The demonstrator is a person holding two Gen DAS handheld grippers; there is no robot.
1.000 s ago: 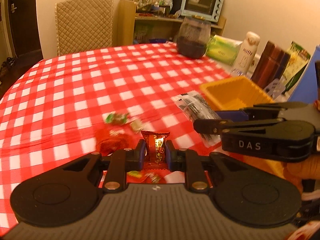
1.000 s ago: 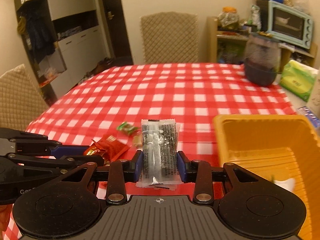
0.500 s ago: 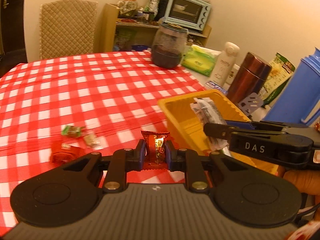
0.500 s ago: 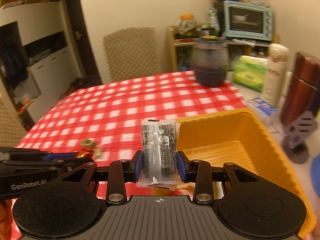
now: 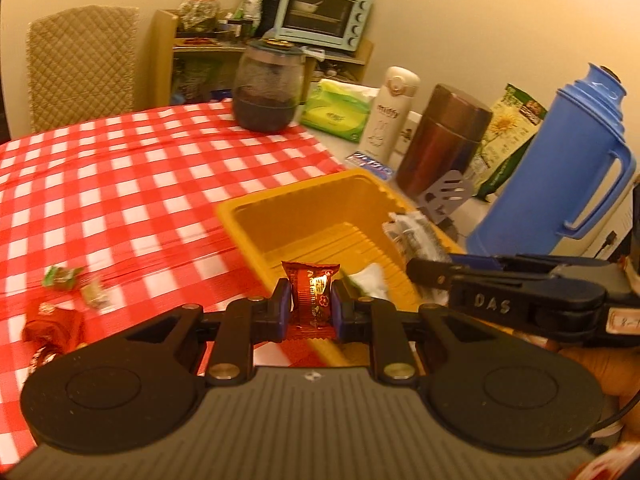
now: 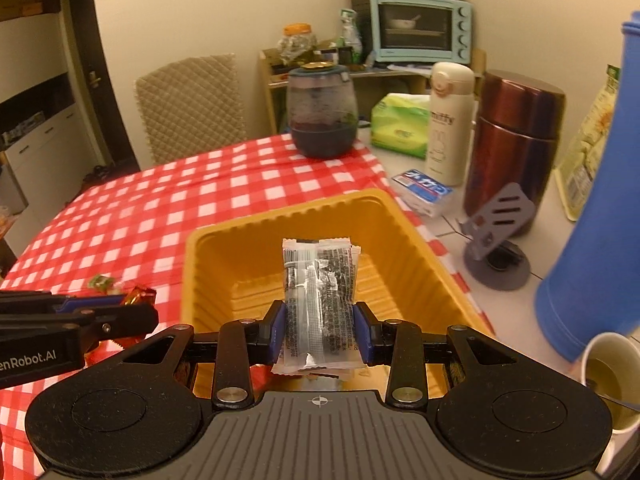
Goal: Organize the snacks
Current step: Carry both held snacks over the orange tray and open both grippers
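My left gripper (image 5: 310, 306) is shut on a small red candy packet (image 5: 311, 298), held over the near left rim of the yellow tray (image 5: 256, 216). My right gripper (image 6: 320, 332) is shut on a clear packet of dark snack (image 6: 318, 300) and hangs over the yellow tray's (image 6: 192, 264) near side. In the left wrist view the right gripper (image 5: 432, 268) reaches in from the right with that packet (image 5: 412, 236) above the tray. A white wrapper (image 5: 370, 282) lies inside the tray. Loose candies, green (image 5: 60, 276), pale (image 5: 94, 298) and red (image 5: 54, 326), lie on the checked cloth to the left.
Behind and right of the tray stand a dark glass jar (image 6: 322, 110), a green tissue pack (image 6: 400, 124), a white flask (image 6: 448, 120), a brown flask (image 6: 516, 140), a grey phone stand (image 6: 496, 240), a blue thermos (image 6: 596, 216) and a cup (image 6: 608, 376). A chair (image 6: 192, 104) stands beyond the table.
Both grippers have travelled right from the loose candies to above the yellow tray, each still gripping its packet. The right one now hangs over the tray's inside.
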